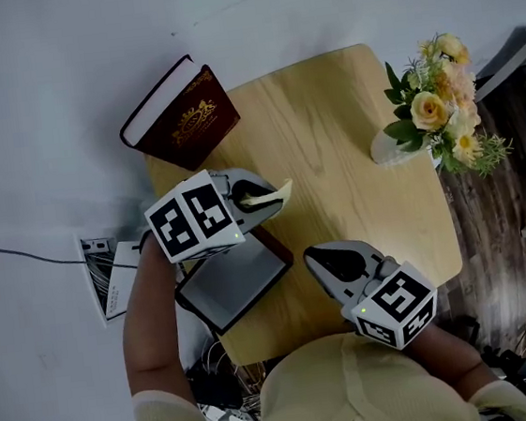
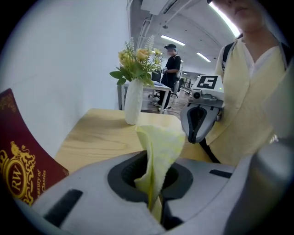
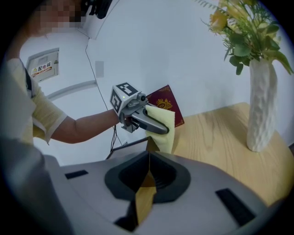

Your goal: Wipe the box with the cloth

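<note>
cloth [image 2: 158,147]: thin soft fabric, matt, creased | box [image 1: 187,119]: maroon cover with a faint sheen, shiny gold stamping | worktop [image 1: 329,131]: pale wood grain, smooth, matt | vase [image 3: 261,110]: white, ridged surface, matt | left claw [image 1: 267,200]: smooth matt grey plastic shell, dark rubbery-looking inner lining

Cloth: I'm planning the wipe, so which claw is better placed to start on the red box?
Left. The left claw is shut on the cloth and is nearer the box; the right claw is shut, empty and farther from it.
</note>
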A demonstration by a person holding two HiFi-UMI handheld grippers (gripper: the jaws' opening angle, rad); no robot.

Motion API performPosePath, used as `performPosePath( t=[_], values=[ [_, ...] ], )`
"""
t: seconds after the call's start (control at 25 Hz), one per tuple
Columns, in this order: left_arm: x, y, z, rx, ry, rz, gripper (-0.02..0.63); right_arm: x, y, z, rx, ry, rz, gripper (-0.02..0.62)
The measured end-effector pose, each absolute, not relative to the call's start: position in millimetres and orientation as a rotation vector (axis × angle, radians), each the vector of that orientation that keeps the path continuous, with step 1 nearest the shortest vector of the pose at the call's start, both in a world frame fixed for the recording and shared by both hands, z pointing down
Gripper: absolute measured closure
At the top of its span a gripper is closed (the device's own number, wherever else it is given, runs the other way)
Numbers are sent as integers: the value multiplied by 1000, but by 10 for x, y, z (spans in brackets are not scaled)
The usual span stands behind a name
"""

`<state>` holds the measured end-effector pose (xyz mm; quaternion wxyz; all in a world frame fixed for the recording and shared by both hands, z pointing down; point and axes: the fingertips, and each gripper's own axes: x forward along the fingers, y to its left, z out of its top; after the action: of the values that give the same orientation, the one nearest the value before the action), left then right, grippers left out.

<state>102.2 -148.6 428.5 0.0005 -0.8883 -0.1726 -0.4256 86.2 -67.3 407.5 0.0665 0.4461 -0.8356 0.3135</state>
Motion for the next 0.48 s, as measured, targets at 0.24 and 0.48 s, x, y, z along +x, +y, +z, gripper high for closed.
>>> performPosePath(
  t=[0.24, 0.48],
  values=[
    [989, -1414, 4444, -2718, -649, -1461, 581, 898, -684, 4121, 1337, -2512, 962, 565],
    [984, -1200, 4523, -2615, -832, -1533, 581, 940, -678, 4147, 1351, -2501, 976, 565]
  ],
)
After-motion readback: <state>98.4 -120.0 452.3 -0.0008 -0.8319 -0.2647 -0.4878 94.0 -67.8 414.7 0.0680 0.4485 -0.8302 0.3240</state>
